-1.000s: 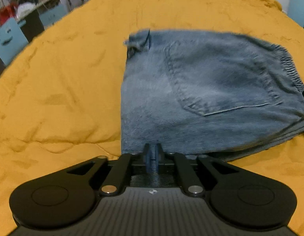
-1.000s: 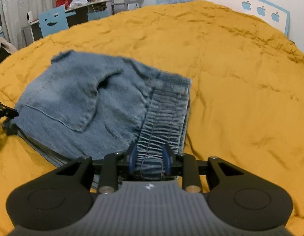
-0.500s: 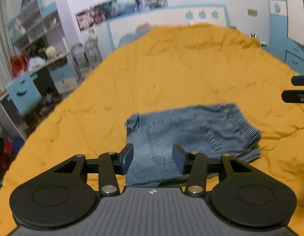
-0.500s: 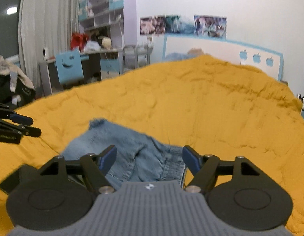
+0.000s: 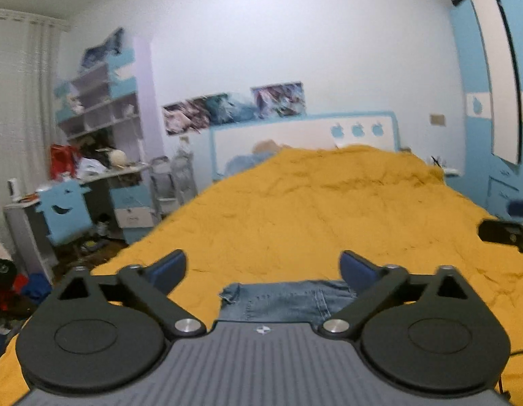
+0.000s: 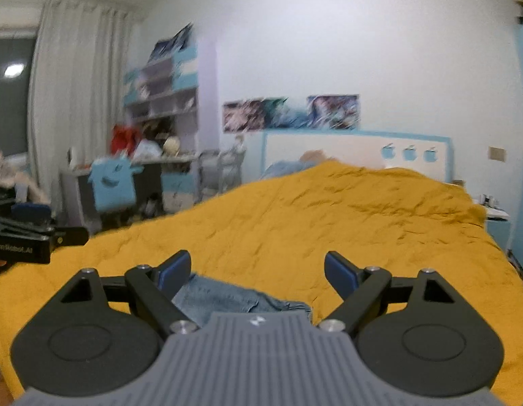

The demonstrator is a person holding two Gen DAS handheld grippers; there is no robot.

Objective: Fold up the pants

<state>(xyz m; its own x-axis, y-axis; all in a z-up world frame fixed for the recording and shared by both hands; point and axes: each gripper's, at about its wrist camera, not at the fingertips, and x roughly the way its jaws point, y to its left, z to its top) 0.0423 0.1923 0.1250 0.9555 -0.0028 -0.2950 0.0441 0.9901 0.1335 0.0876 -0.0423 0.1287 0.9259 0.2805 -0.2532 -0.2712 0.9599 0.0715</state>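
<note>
1. In the left wrist view our left gripper (image 5: pixel 263 267) has its fingers (image 5: pixel 168 268) spread wide and opening, with nothing between them.
2. In the right wrist view our right gripper (image 6: pixel 257 270) is the same: fingers (image 6: pixel 173 271) wide apart and opening, empty.
3. The pants (image 5: pixel 288 301), blue denim, lie in a folded bundle on the bed (image 5: pixel 312 209), under its yellow cover. They sit at the bottom centre of both views, below and just ahead of the fingers and partly hidden by each gripper's body.
4. The relation that matters: both grippers point out over the bed rather than down at the denim, so the bundle lies beneath them. Its long side seems to run left to right across the frame, though most of it is covered.
5. Neither gripper looks clearly nearer; the pants show just left of centre in the right wrist view (image 6: pixel 234 299).
6. We judge the fold done or nearly so; any further tidying would mean tipping down first.
</note>
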